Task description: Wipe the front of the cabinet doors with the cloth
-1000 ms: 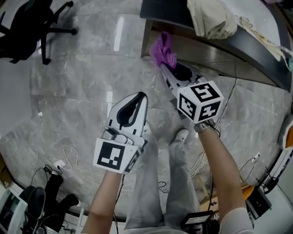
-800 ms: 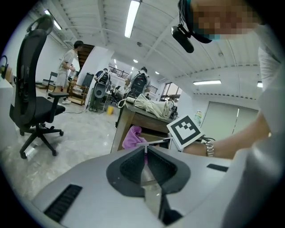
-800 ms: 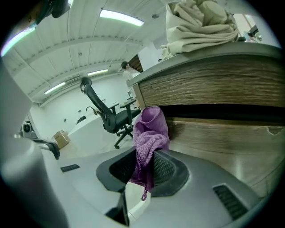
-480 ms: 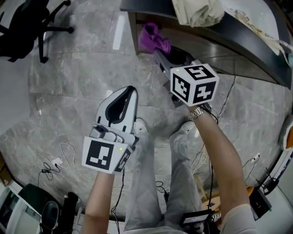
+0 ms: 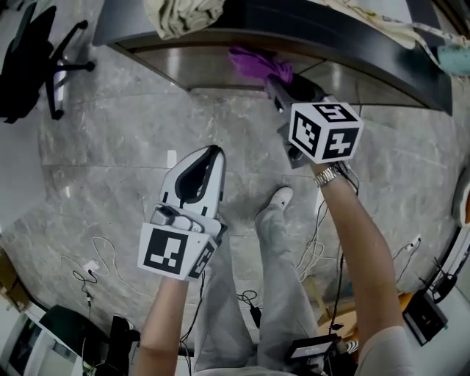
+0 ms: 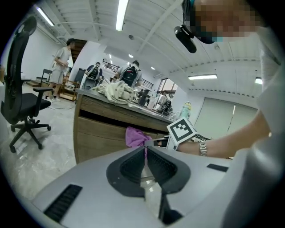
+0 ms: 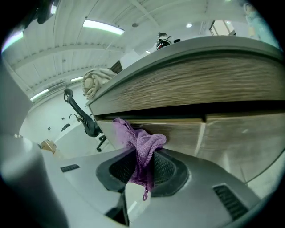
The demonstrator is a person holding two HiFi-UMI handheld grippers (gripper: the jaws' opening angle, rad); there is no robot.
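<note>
Cloth (image 7: 139, 141) | clamped in right claw (image 7: 143, 156), at cabinet door (image 7: 178, 133) | left claw (image 6: 145, 149) together, empty

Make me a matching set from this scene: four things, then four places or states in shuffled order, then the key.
1 cloth
2 left gripper
3 chair
4 beige bundle

A on the countertop
B shut, holding nothing
C on the floor, far left
D pinched in the right gripper

Pairs: 1-D, 2-B, 3-C, 4-A
</note>
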